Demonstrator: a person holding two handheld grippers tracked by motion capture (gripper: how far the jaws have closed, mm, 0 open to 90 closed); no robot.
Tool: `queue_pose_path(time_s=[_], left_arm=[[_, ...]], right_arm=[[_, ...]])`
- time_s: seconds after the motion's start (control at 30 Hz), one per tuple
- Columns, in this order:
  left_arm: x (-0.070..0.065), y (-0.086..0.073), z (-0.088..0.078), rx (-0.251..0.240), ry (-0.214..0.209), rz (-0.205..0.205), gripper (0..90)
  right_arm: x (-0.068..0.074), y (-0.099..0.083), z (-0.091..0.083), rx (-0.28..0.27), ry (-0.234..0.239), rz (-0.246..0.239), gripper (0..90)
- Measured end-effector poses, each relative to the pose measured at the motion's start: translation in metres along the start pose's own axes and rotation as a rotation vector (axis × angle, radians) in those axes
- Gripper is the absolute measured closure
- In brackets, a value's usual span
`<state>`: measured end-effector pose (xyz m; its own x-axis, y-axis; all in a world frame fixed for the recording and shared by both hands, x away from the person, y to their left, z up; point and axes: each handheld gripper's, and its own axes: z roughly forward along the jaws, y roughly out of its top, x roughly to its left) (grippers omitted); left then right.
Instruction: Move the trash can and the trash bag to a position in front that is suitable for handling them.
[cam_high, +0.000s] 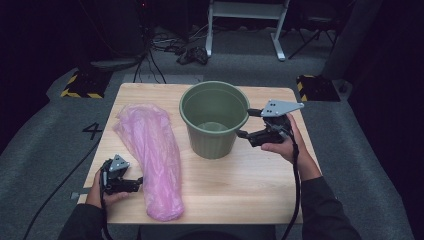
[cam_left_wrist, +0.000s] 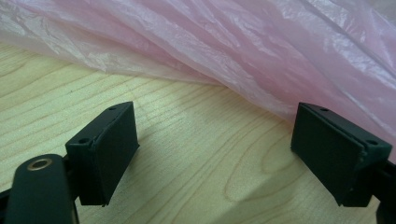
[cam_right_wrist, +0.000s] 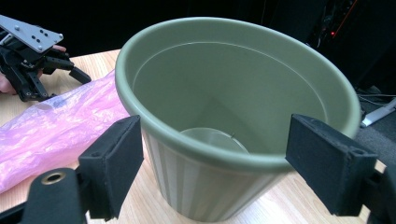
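On the light wooden desk (cam_high: 240, 175) there are two things: one crumpled, translucent pink plastic bag (cam_high: 152, 155) and one ribbed, olive-green plastic flower pot (cam_high: 214, 120).

In the high view the bag lies lengthwise from about ten o'clock to about seven o'clock of the desk. The left hand-held gripper (cam_high: 136, 183) sits at the desk's eight o'clock corner, low over the wood, and points toward three o'clock at the bag's near end. Its jaws are spread wide with nothing between them. In the left gripper view (cam_left_wrist: 215, 158) the bag's edge (cam_left_wrist: 261, 51) runs across just ahead of the open jaws; the far jaw tip stands right at the plastic, though contact cannot be told.

The pot stands upright at the desk's twelve o'clock side, just right of the bag's upper end and apart from it. The right hand-held gripper (cam_high: 245, 123) comes in at the pot's three o'clock and points toward nine o'clock, level with the upper wall. Its jaws are also spread, one near the rim and one lower by the wall. In the right gripper view (cam_right_wrist: 215, 163) the pot (cam_right_wrist: 224, 186) stands between and just beyond the two open pads, neither of them pressing it. The pot's inside is bare down to its round floor.

There are two hand-held grippers, one in each hand.
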<state>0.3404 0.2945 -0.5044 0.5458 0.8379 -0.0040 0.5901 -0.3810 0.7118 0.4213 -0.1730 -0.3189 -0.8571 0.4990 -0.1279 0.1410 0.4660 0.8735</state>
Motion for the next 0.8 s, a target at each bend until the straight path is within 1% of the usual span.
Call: queue_pose_path(time_s=[0.17, 0.23, 0.33, 0.37, 0.4, 0.43, 0.47, 0.53, 0.6, 0.73, 0.8], left_arm=[[0.0, 0.0, 0.0, 0.0, -0.001, 0.001, 14.4], [0.0, 0.0, 0.0, 0.0, 0.0, 0.001, 14.4], [0.0, 0.0, 0.0, -0.001, 0.0, 0.002, 14.4], [0.0, 0.0, 0.0, 0.0, 0.0, 0.002, 14.4], [0.0, 0.0, 0.0, 0.0, 0.0, 0.001, 14.4], [0.0, 0.0, 0.0, 0.0, -0.001, 0.002, 14.4], [0.0, 0.0, 0.0, 0.0, -0.001, 0.002, 14.4], [0.0, 0.0, 0.0, 0.0, 0.0, 0.002, 14.4], [0.0, 0.0, 0.0, 0.0, 0.0, 0.002, 14.4], [0.0, 0.0, 0.0, -0.001, 0.0, 0.002, 14.4], [0.0, 0.0, 0.0, -0.001, 0.0, 0.002, 14.5]], right_arm=[[0.002, 0.007, 0.012, 0.022, 0.033, -0.011, 19.0], [0.003, 0.01, 0.017, 0.031, 0.034, -0.017, 19.1], [0.004, 0.012, 0.026, 0.046, 0.056, -0.014, 19.1], [0.005, 0.013, 0.029, 0.055, 0.063, -0.011, 19.2], [0.005, 0.014, 0.033, 0.062, 0.06, -0.006, 19.9], [0.006, 0.014, 0.037, 0.071, 0.053, 0.004, 18.6], [0.006, 0.015, 0.04, 0.079, 0.065, 0.016, 18.7], [0.009, 0.016, 0.046, 0.089, 0.093, 0.016, 19.8], [0.012, 0.018, 0.053, 0.118, 0.117, 0.005, 22.3], [0.018, 0.02, 0.064, 0.163, 0.145, -0.001, 27.7], [0.02, 0.021, 0.068, 0.176, 0.16, -0.011, 36.8]])
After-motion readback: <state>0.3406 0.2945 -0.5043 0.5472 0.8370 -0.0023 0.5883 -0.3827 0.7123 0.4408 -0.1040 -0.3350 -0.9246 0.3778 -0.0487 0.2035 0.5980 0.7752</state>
